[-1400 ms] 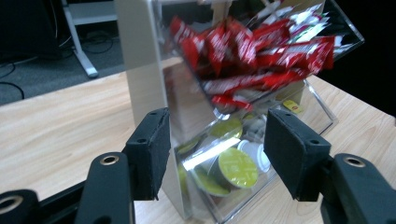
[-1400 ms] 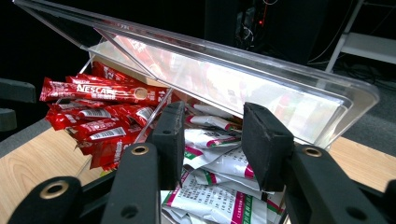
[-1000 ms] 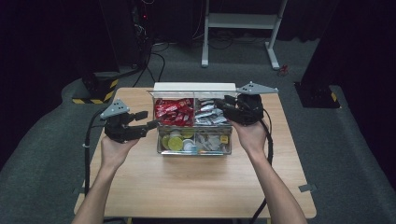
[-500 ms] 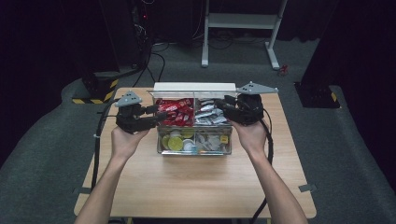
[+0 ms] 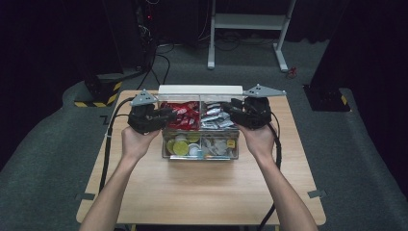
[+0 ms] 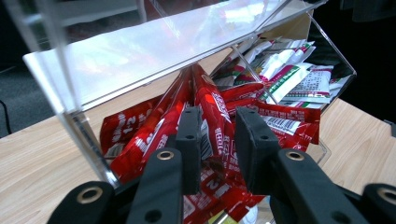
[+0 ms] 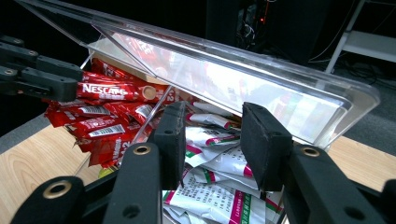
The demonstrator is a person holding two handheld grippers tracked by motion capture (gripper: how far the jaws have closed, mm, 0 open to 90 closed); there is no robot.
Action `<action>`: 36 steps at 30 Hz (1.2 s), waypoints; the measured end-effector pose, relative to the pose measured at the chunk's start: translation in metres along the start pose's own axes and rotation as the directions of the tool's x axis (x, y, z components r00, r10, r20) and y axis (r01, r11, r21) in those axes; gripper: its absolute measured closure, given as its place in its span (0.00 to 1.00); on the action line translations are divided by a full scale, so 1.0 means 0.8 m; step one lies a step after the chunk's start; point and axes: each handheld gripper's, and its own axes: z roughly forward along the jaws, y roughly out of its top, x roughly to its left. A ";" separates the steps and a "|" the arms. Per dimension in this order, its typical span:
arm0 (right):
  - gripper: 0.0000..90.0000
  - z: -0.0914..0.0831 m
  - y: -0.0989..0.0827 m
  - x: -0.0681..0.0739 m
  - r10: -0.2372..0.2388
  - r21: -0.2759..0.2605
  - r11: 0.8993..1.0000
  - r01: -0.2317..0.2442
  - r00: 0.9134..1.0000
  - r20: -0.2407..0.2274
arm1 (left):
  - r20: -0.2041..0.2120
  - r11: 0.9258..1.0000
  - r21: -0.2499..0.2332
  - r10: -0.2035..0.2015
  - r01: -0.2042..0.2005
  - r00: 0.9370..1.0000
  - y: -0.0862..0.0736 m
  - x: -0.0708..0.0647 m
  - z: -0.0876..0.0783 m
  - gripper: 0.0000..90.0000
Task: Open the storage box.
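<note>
A clear plastic box [image 5: 166, 144] stands on the wooden table with its lid [image 5: 200, 89] tipped open at the back. Red Nescafe sachets [image 5: 180, 115] fill its back left compartment. White and green sachets [image 5: 214, 118] fill the back right one. My left gripper [image 5: 171, 114] reaches in from the box's left side. Its jaws have just been closing, and my left gripper [image 6: 217, 126] now pinches one red sachet [image 6: 212, 100] between the pads. My right gripper [image 5: 225, 109] hovers over the white sachets [image 7: 215, 196]. My right gripper [image 7: 212, 126] is open with nothing gripped.
Round capsules [image 5: 180, 144] and small packets [image 5: 219, 144] lie in the front compartments. Bare tabletop [image 5: 202, 192] spreads in front of the box. Black cables [image 5: 108, 144] trail off both grippers. A white metal stand [image 5: 250, 29] is on the floor beyond the table.
My left gripper moved from the table left of the box to the right and back, into the red sachet compartment, and its jaws narrowed. The right gripper kept still.
</note>
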 end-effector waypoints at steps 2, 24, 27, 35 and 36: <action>0.68 0.000 0.000 0.000 -0.003 0.001 1.000 0.003 1.000 0.001 | -0.008 1.000 0.004 0.015 -0.015 1.000 0.002 -0.002 0.001 0.82; 0.67 0.000 0.000 0.000 0.002 -0.001 1.000 -0.002 1.000 -0.001 | -0.022 0.998 -0.016 0.057 -0.058 0.998 0.000 -0.006 -0.018 0.95; 0.68 0.000 -0.001 0.000 0.004 -0.004 1.000 -0.004 1.000 -0.004 | -0.024 0.997 -0.020 0.073 -0.073 0.997 0.000 -0.008 -0.022 0.96; 0.67 0.000 -0.001 -0.001 0.005 -0.004 1.000 -0.005 1.000 -0.006 | -0.013 0.997 -0.029 0.077 -0.077 0.997 -0.003 -0.008 -0.036 0.96; 0.67 0.000 0.000 -0.001 0.005 -0.002 1.000 -0.005 1.000 -0.006 | -0.011 0.996 -0.029 0.078 -0.079 0.997 -0.004 -0.008 -0.038 0.96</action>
